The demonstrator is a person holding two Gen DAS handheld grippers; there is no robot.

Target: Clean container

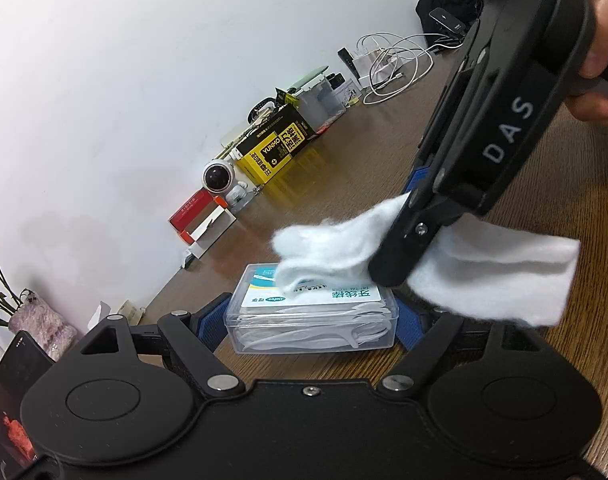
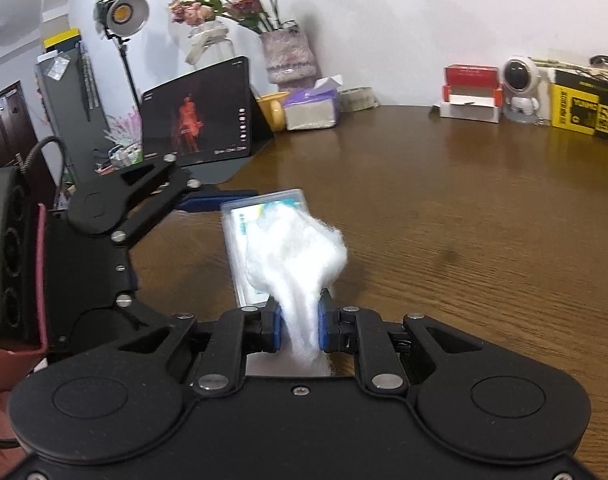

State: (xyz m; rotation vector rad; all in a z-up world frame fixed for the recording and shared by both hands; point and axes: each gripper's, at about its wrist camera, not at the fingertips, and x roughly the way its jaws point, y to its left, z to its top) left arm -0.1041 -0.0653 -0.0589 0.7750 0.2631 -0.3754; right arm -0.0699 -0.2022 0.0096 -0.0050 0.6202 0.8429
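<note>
Brown wood desk, clutter pushed to the wall side: tablet showing a red figure on a dark screen, yellow-black box, tissue pack, small white astronaut figure, red-and-white box, tangle of white cables.

My left tool is clamped on the clear plastic container, blue pads on its two short ends. Container sits flat on the desk near the middle, lid on, blue-white label up, white floss picks visible through the wall.

My right tool is pinched shut on a wad of white cotton cloth, the cloth squeezed between the blue pads. It comes in from above at an angle in the left wrist view, my hand on its handle. The free end of the cloth lies on the container lid, covering part of the label; the other end hangs loose on the far side of the right tool, off the container.
</note>
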